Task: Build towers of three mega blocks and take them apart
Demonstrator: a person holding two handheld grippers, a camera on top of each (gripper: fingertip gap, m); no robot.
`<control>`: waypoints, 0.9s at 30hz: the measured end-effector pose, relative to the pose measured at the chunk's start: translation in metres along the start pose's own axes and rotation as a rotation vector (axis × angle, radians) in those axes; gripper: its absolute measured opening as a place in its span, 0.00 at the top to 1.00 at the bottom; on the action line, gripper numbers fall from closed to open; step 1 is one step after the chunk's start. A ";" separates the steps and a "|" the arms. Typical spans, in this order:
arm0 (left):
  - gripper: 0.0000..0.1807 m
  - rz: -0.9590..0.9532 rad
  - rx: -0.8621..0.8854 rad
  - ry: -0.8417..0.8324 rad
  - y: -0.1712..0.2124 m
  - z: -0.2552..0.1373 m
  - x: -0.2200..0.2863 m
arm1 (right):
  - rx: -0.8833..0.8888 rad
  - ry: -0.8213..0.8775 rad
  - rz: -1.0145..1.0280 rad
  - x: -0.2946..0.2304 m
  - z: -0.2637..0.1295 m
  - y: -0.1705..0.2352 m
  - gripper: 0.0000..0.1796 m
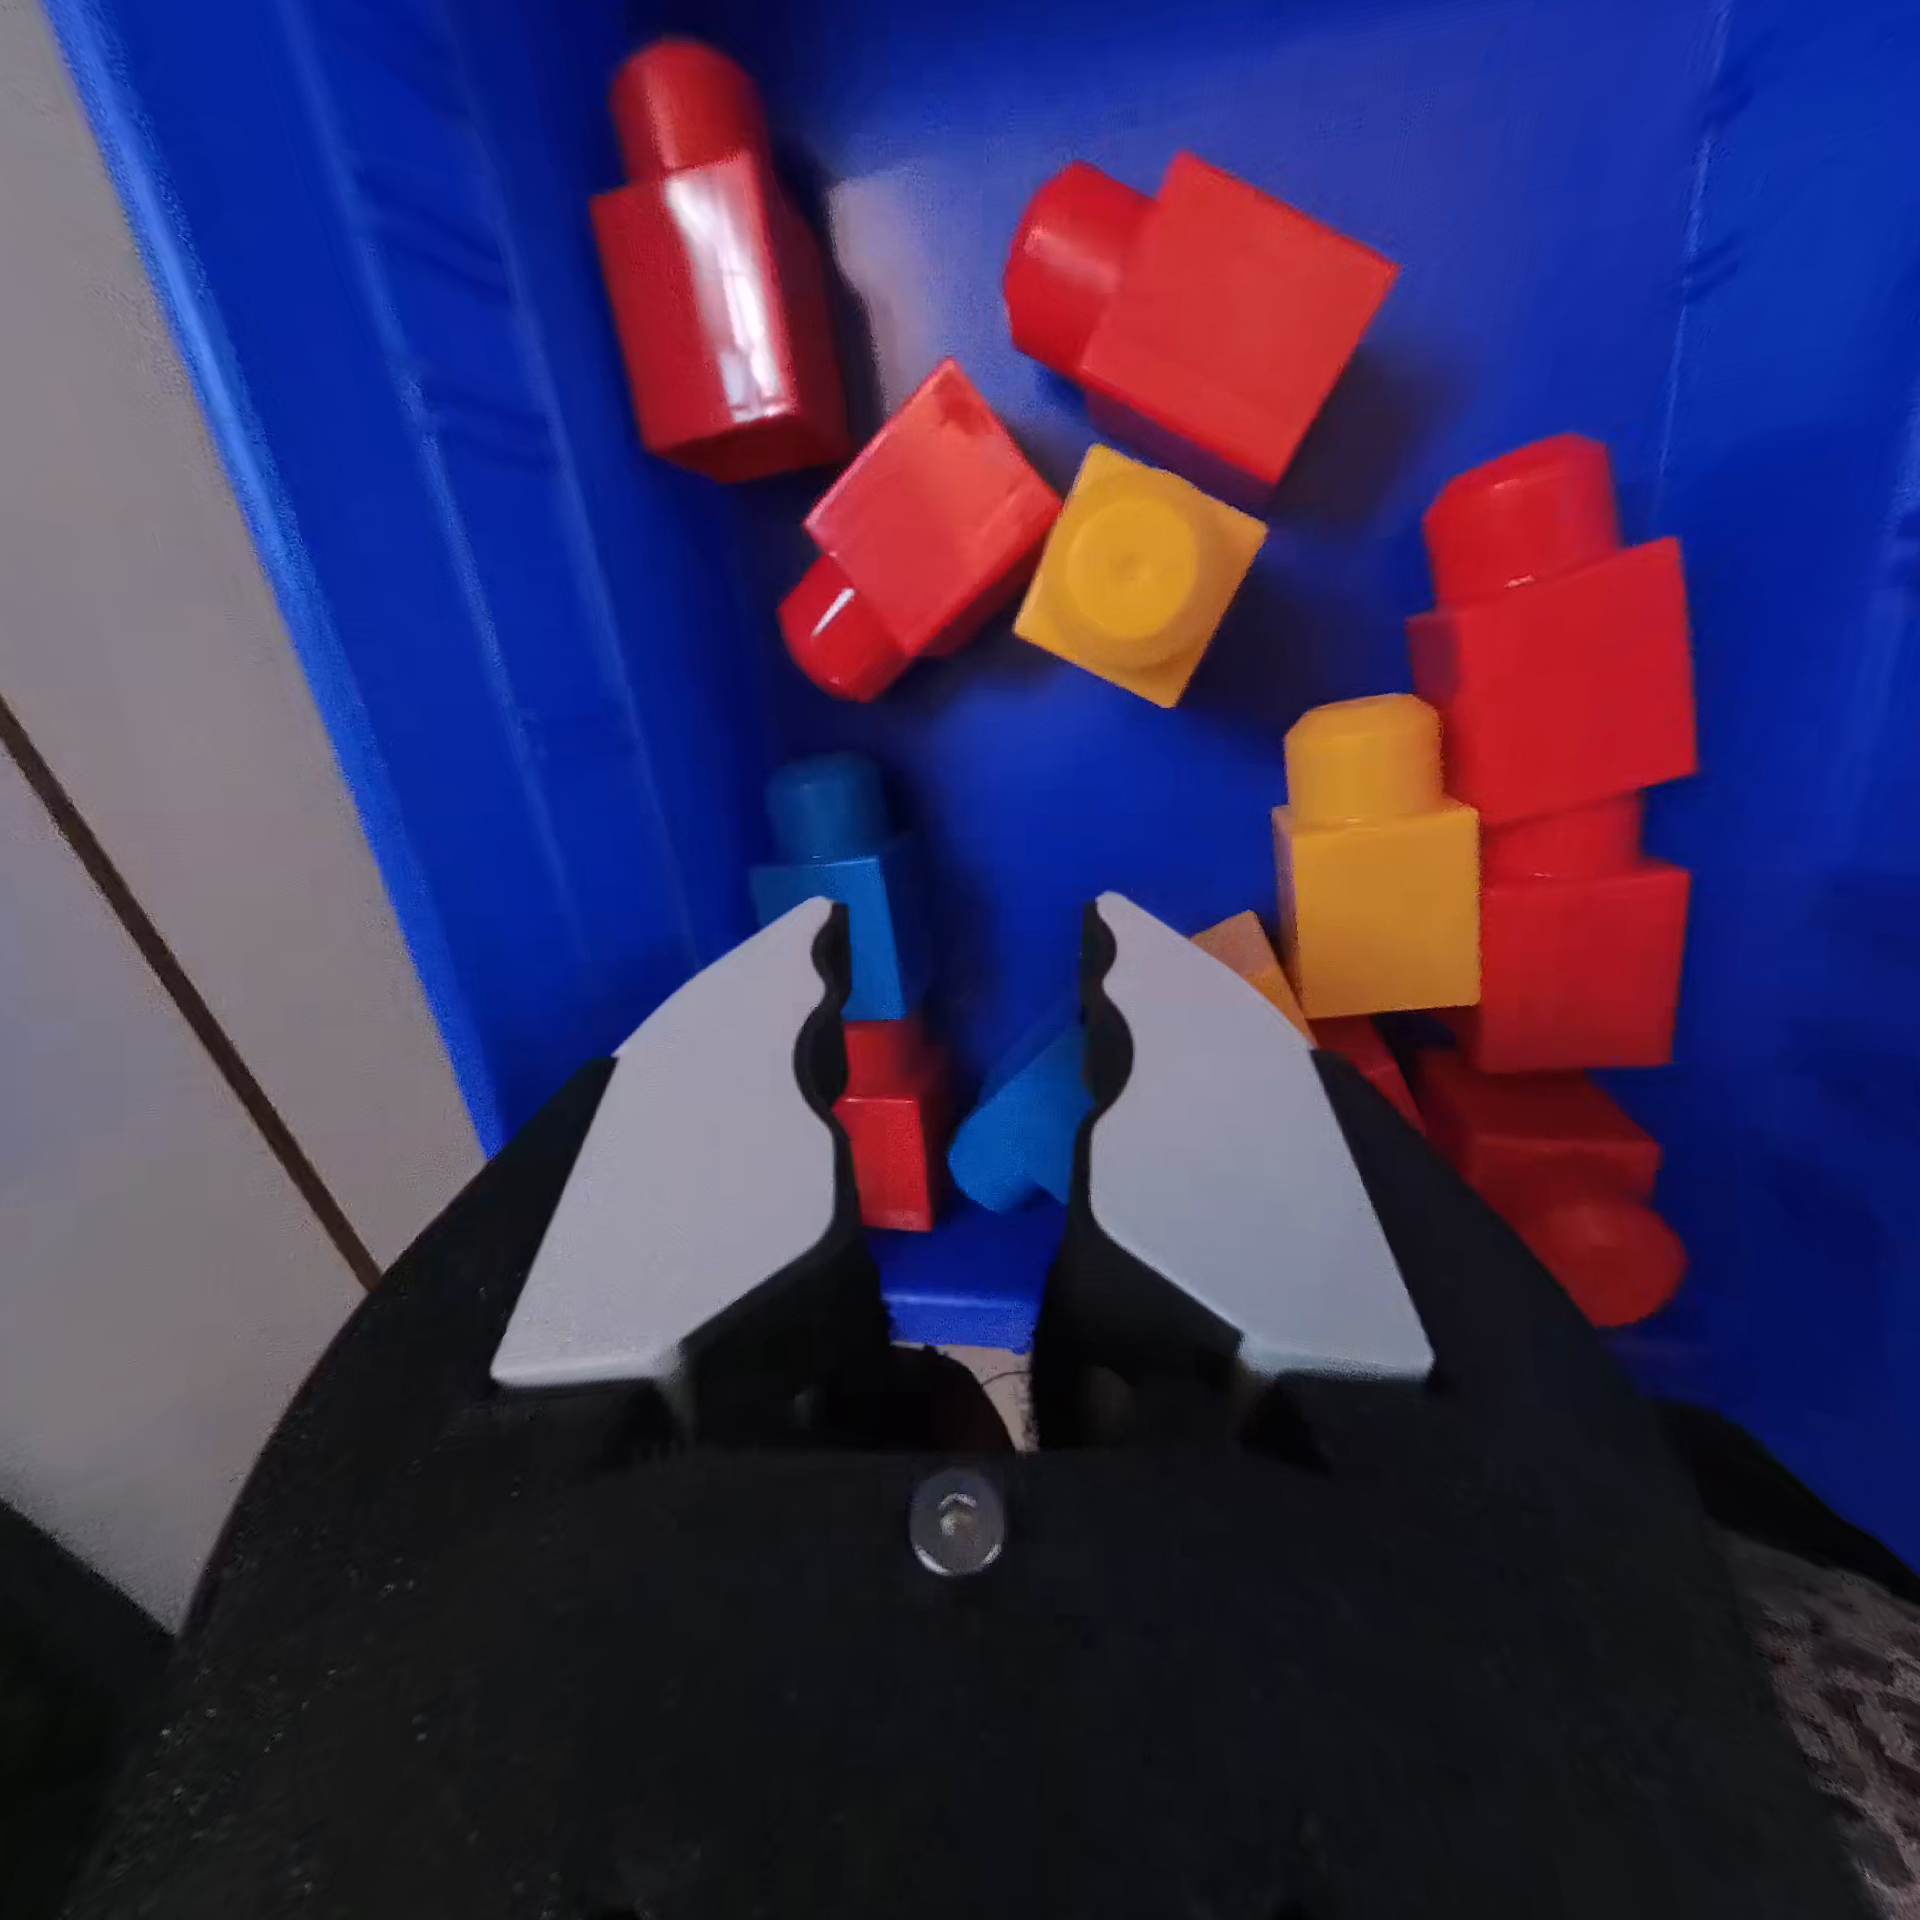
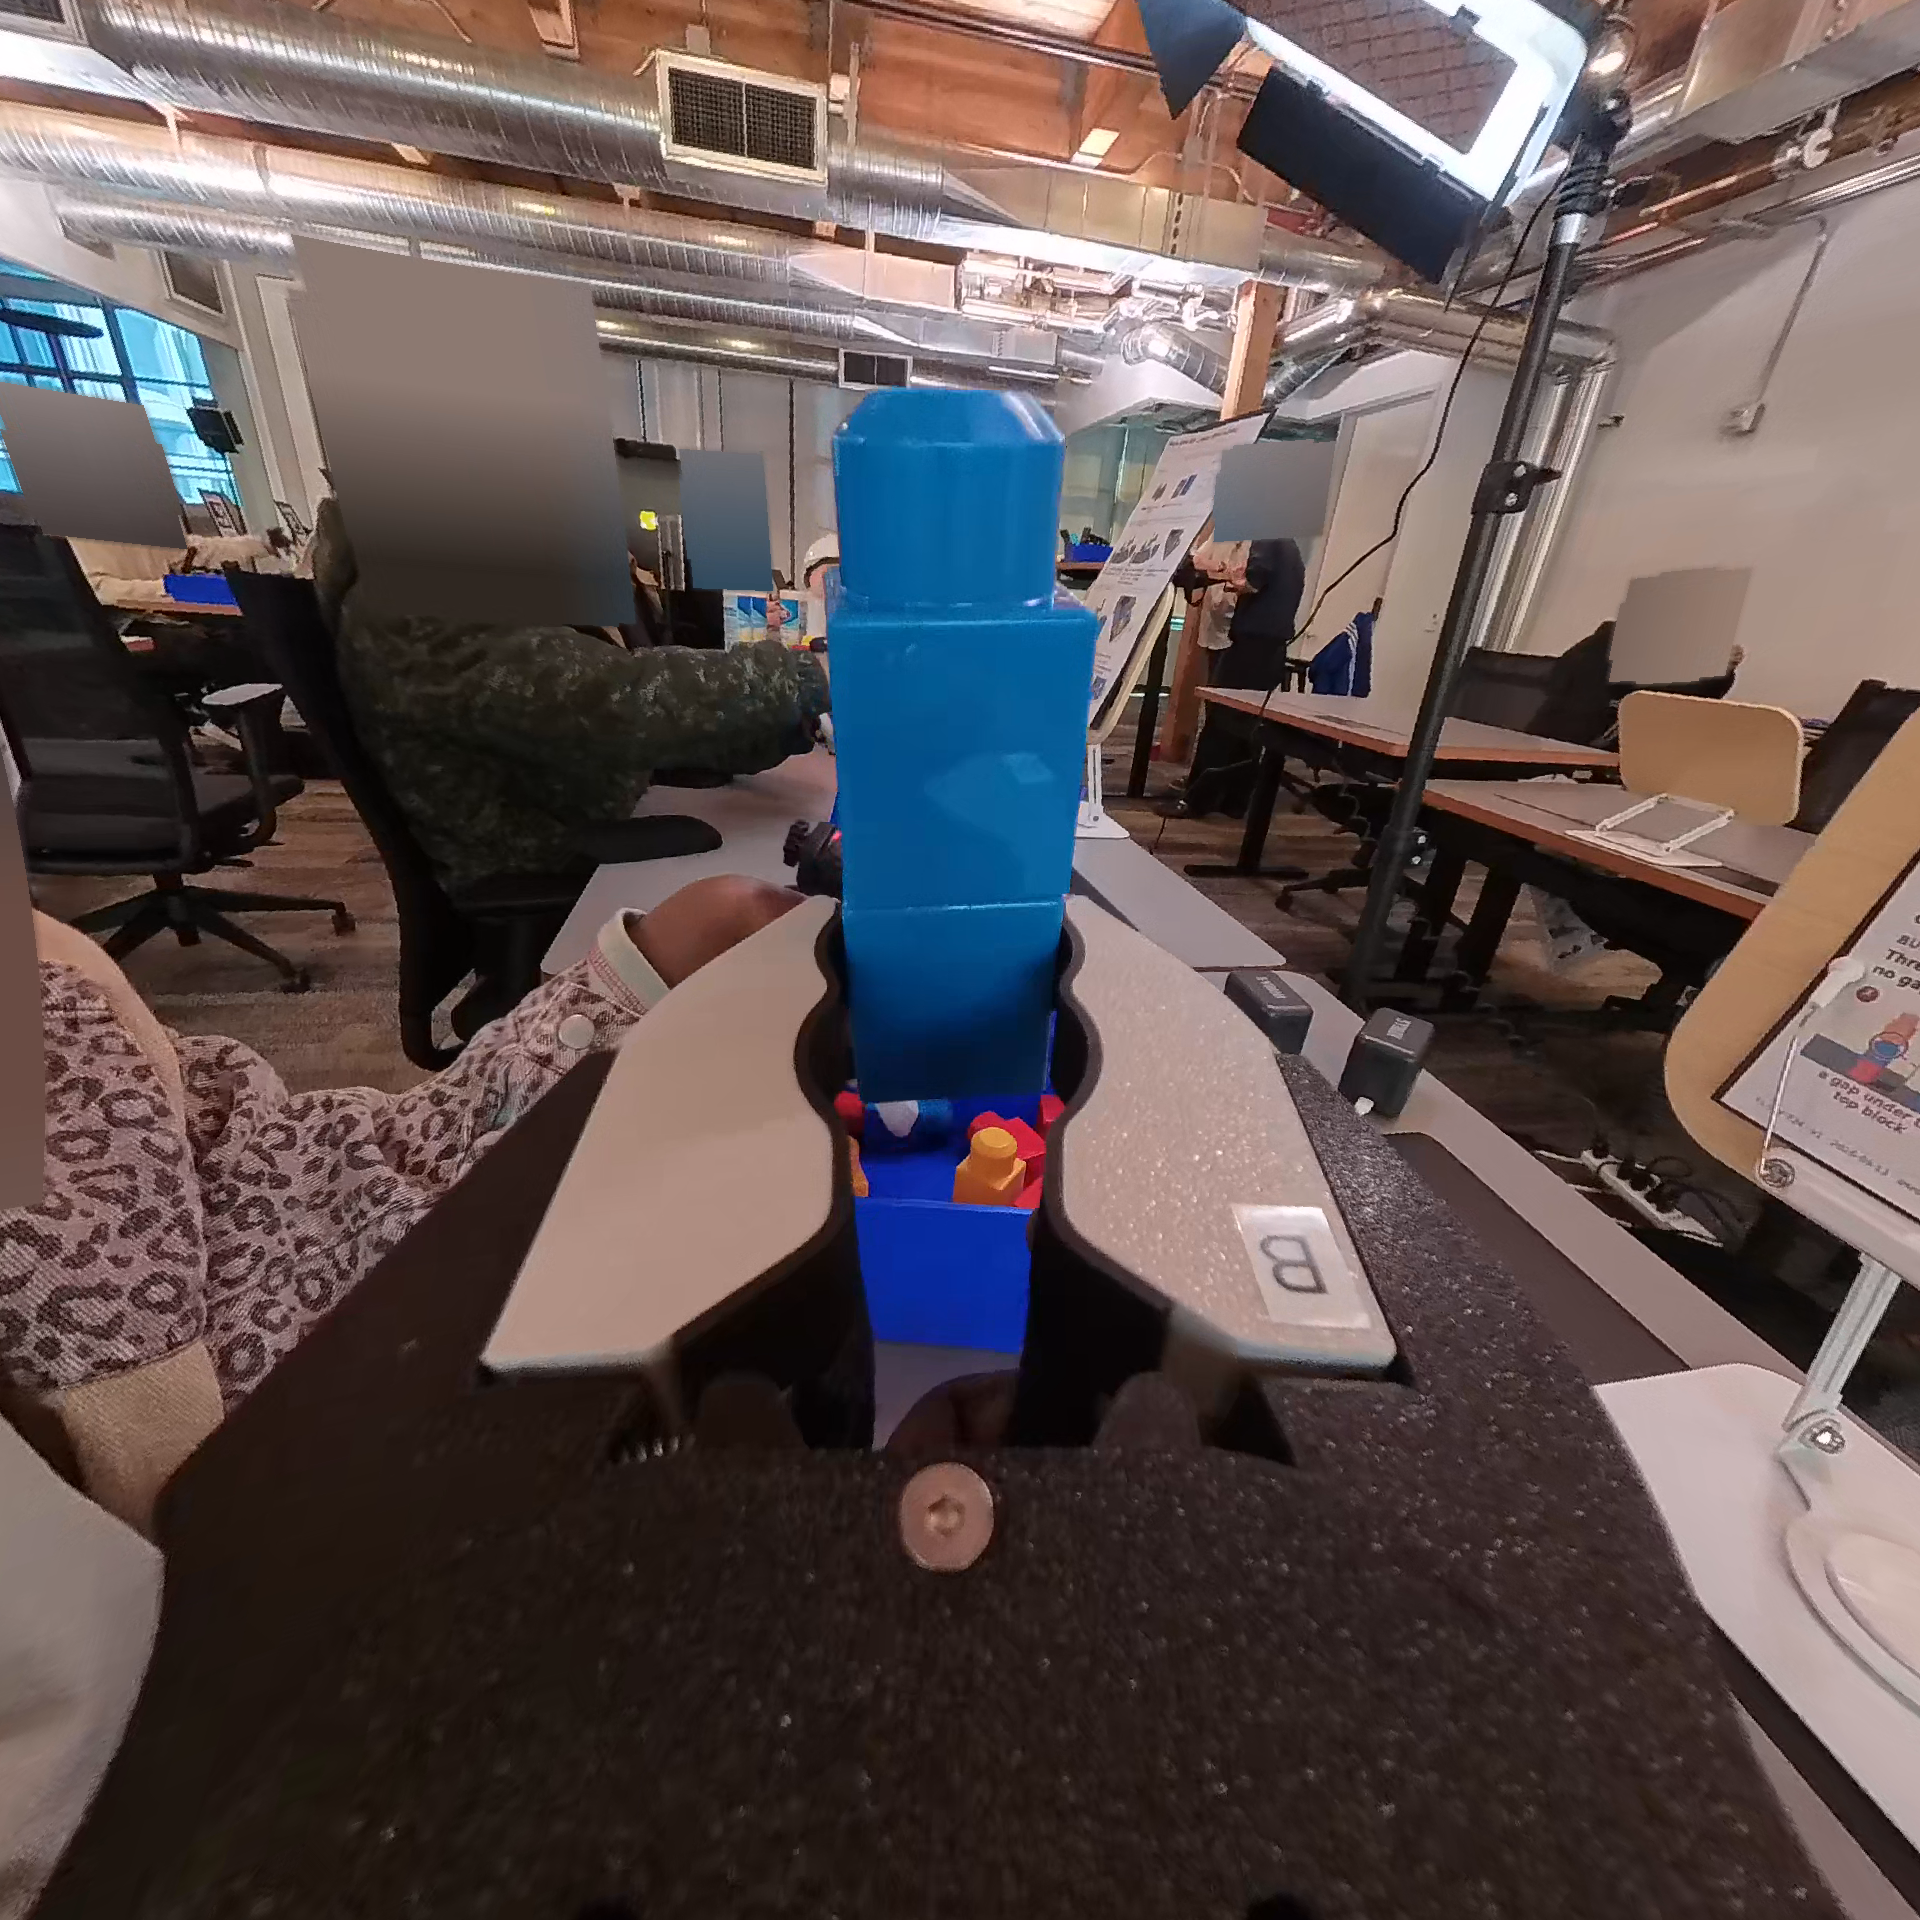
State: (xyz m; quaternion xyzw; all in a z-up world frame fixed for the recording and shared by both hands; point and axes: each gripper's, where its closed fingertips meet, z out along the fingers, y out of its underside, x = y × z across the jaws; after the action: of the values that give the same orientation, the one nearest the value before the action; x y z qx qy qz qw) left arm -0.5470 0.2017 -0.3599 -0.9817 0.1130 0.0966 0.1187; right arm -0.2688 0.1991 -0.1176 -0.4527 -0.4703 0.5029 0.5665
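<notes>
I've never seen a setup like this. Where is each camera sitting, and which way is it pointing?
Left wrist view: on the left gripper, looking down into the blue bin of loose blocks; its open fingers show.
Right wrist view: on the right gripper, facing across the room, clamping a blue tower; a patterned sleeve shows.
Shared: the bin.

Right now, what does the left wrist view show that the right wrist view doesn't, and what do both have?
Only the left wrist view: the open, empty left gripper over the bin's inside, with loose red blocks, a yellow block lying stud-up, and a small blue block.

Only the right wrist view: the right gripper shut on a blue stack, gripped at its lowest block, studs up, with a sleeve and office desks behind.

Both: the blue bin with red and yellow blocks inside.
</notes>
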 end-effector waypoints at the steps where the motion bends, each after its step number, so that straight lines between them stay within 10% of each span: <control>1: 0.75 -0.032 0.009 -0.018 0.000 -0.002 -0.005 | 0.007 0.002 0.003 0.001 -0.001 -0.001 0.80; 13: 0.81 0.011 -0.115 0.054 0.015 0.021 0.007 | 0.026 0.010 0.001 0.002 -0.005 -0.005 0.80; 20: 0.62 -0.046 -0.015 0.017 -0.007 0.021 0.000 | 0.032 0.015 0.004 0.004 -0.007 -0.006 0.80; 27: 0.80 0.014 -0.008 0.075 -0.014 0.048 0.007 | 0.010 0.011 0.002 0.004 -0.003 -0.001 0.80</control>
State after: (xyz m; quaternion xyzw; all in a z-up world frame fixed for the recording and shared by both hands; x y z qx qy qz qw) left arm -0.5443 0.2259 -0.4038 -0.9843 0.1237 0.0610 0.1098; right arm -0.2649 0.2027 -0.1165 -0.4532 -0.4640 0.5034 0.5708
